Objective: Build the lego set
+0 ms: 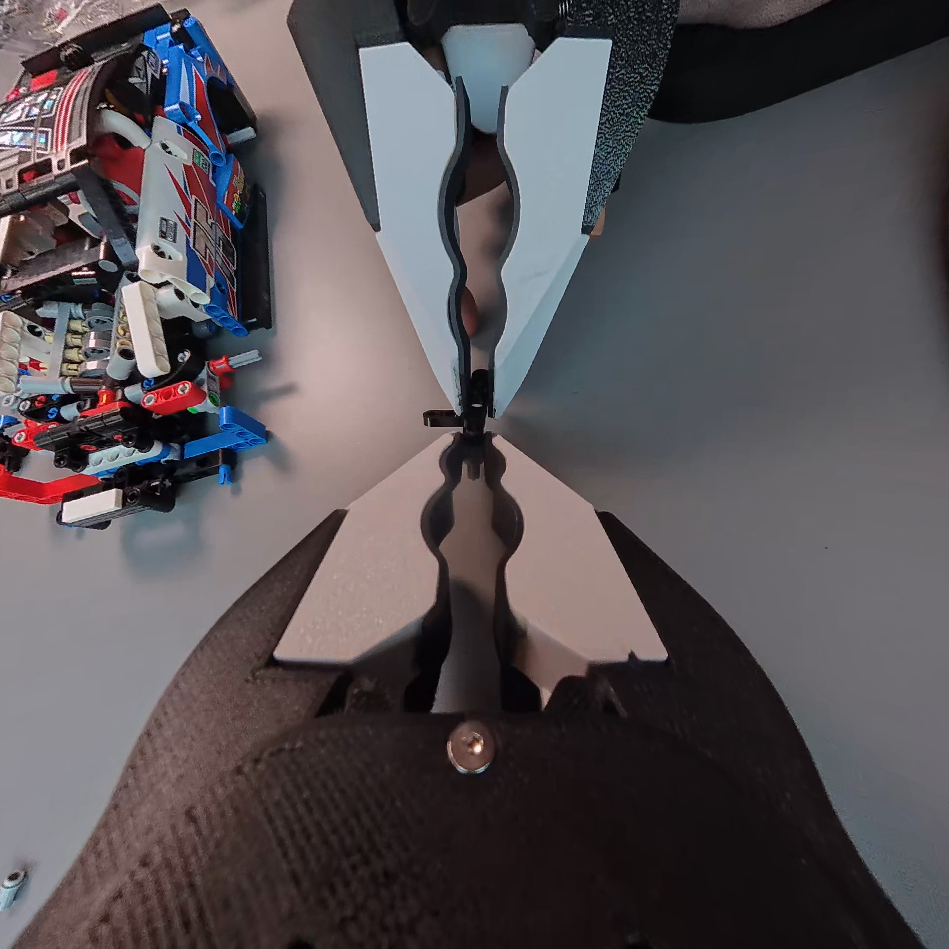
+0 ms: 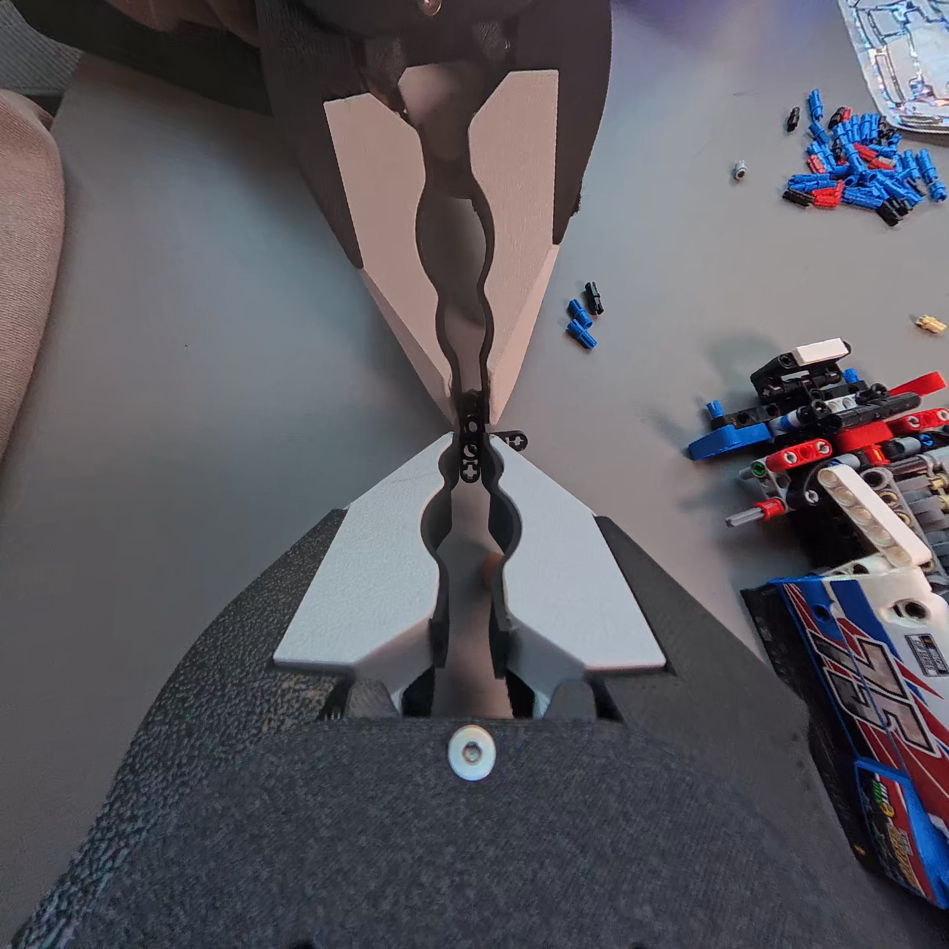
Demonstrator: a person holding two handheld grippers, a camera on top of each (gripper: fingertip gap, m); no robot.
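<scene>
My two grippers meet tip to tip above the grey table. In the left wrist view my left gripper (image 1: 472, 437) is shut on the lower end of a small black Lego beam assembly (image 1: 476, 398). My right gripper (image 1: 475, 411) comes from above and is shut on its upper part. A short black arm (image 1: 436, 417) sticks out sideways at the joint. In the right wrist view my right gripper (image 2: 471, 442) grips the holed black beam (image 2: 470, 457), and my left gripper (image 2: 470, 411) holds its far end. The partly built race car (image 1: 154, 257) lies to the left.
The car (image 2: 847, 513) lies at the right in the right wrist view. A pile of blue, red and black pins (image 2: 862, 164) and a sticker sheet (image 2: 904, 61) lie at the far right. A few loose pins (image 2: 583, 318) lie near the grippers. A small pale piece (image 1: 13, 891) lies bottom left. Less than 4 cm separates the two grippers' tips. The small pale piece (image 1: 13, 891) is about 25 cm from both grippers' fingertips. Look for it in the right wrist view (image 2: 739, 168) too.
</scene>
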